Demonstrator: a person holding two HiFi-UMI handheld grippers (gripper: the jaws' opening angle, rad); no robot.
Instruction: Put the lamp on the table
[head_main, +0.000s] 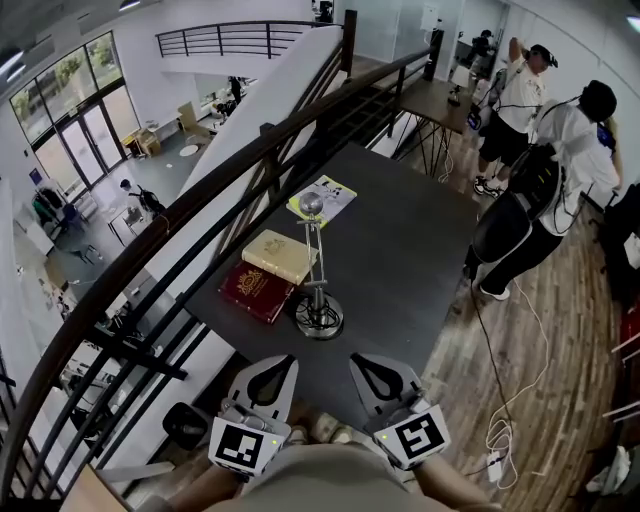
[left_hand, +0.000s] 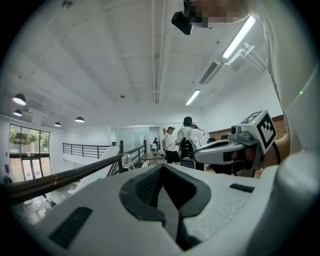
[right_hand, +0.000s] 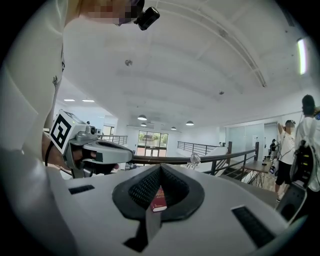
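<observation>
A slim metal lamp (head_main: 317, 290) stands upright on its round base on the dark table (head_main: 400, 250), its small round head (head_main: 311, 204) up. The lamp's head also shows small in the left gripper view (left_hand: 126, 159) and the right gripper view (right_hand: 194, 159). My left gripper (head_main: 272, 370) and right gripper (head_main: 378, 370) hang side by side at the table's near edge, short of the lamp and touching nothing. In each gripper's own view the left gripper (left_hand: 162, 168) and right gripper (right_hand: 160, 168) are shut and empty.
A tan book (head_main: 280, 256) lies on a red book (head_main: 255, 291) just left of the lamp, and a magazine (head_main: 326, 196) lies farther back. A dark railing (head_main: 240, 165) runs along the table's left side. Two people (head_main: 545, 170) stand on the wood floor at right.
</observation>
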